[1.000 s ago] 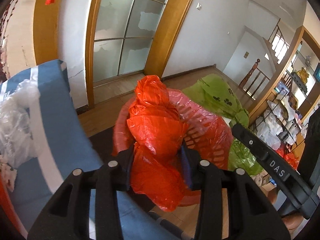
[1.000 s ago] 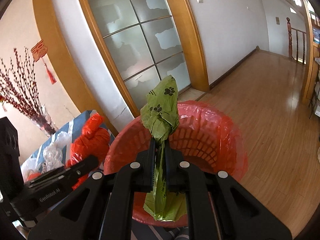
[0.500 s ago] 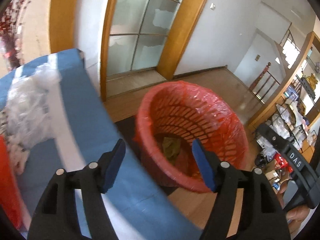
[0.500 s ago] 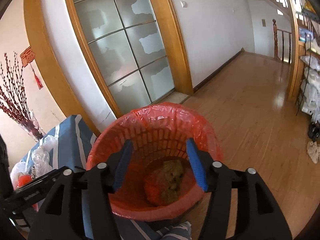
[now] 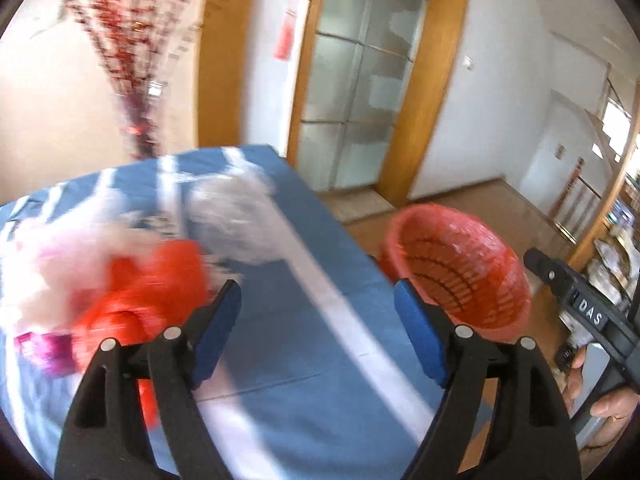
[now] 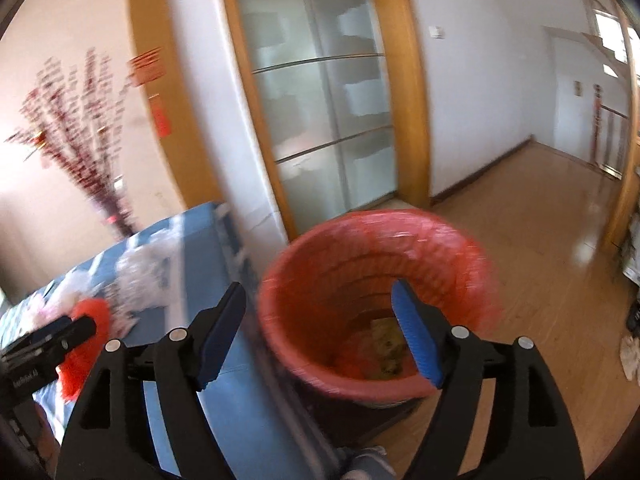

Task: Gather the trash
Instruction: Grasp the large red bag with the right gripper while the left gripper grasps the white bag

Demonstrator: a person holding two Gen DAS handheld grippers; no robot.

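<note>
My left gripper (image 5: 318,326) is open and empty above the blue-clothed table (image 5: 304,364). Blurred trash lies on the table to its left: a red plastic bag (image 5: 148,292), a clear plastic bag (image 5: 236,220) and a small magenta item (image 5: 44,350). The red lined trash basket (image 5: 460,272) stands on the floor past the table's right edge. My right gripper (image 6: 318,332) is open and empty, just over the basket's near rim (image 6: 376,380). Green and red bags (image 6: 380,350) lie in the basket's bottom. The red bag on the table (image 6: 86,334) shows far left there, behind the left gripper's body.
A frosted glass door with a wooden frame (image 6: 320,120) stands behind the basket. A vase of red blossom branches (image 5: 136,92) stands at the table's far end. Wooden floor (image 6: 540,240) stretches to the right. Shelves with clutter (image 5: 616,248) line the right wall.
Both grippers opened and dropped their bags, red from the left and green from the right, into the basket. The left gripper has since swung left over the table; the right one has turned left.
</note>
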